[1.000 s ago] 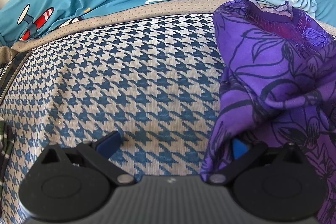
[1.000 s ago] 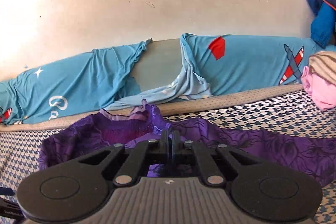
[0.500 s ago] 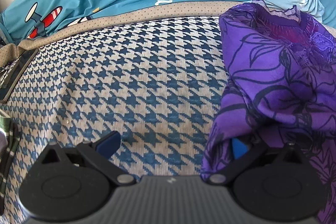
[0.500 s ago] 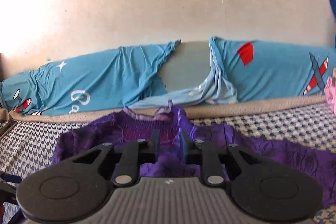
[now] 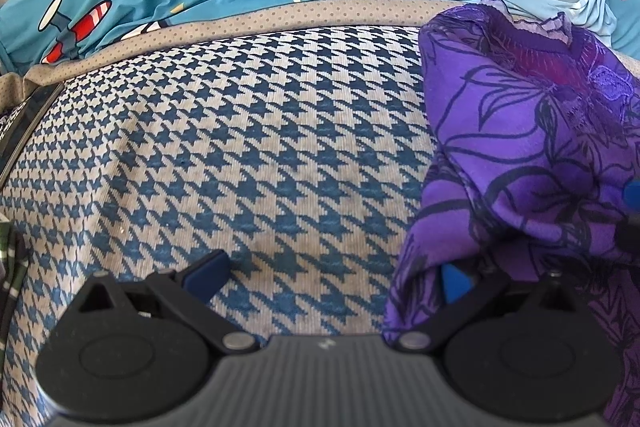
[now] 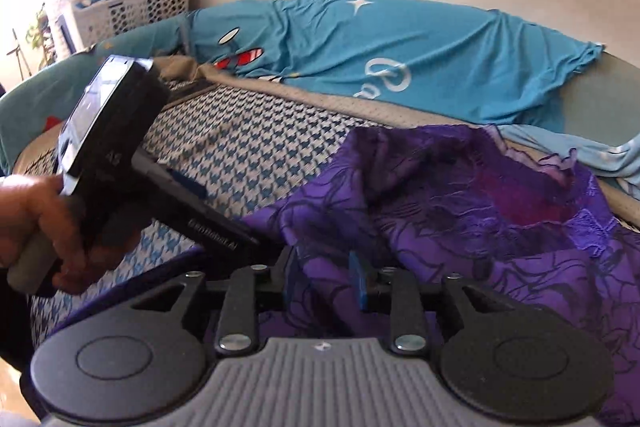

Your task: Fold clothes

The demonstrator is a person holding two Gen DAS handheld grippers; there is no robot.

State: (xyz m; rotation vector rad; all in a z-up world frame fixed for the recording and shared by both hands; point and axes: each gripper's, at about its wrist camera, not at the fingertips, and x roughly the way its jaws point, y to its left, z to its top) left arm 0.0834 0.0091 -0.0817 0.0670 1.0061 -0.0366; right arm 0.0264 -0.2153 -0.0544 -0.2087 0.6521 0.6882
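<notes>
Both tools gape open, left tool [image 5: 332,273] with purple top [image 5: 532,163] draped over one finger, right tool [image 6: 326,277] straddling loose cloth on the bed [image 5: 248,147]: a shallow bite could drag the fold crooked.

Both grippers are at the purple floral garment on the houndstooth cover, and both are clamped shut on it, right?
Not quite. The left gripper is wide open and the right gripper is parted too, as each wrist view shows; the purple floral garment lies on the houndstooth cover.

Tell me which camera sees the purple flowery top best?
The right wrist view: the purple flower-patterned cloth top spreads across it, neckline included. The left wrist view shows only a bunched part at its right edge.
</notes>
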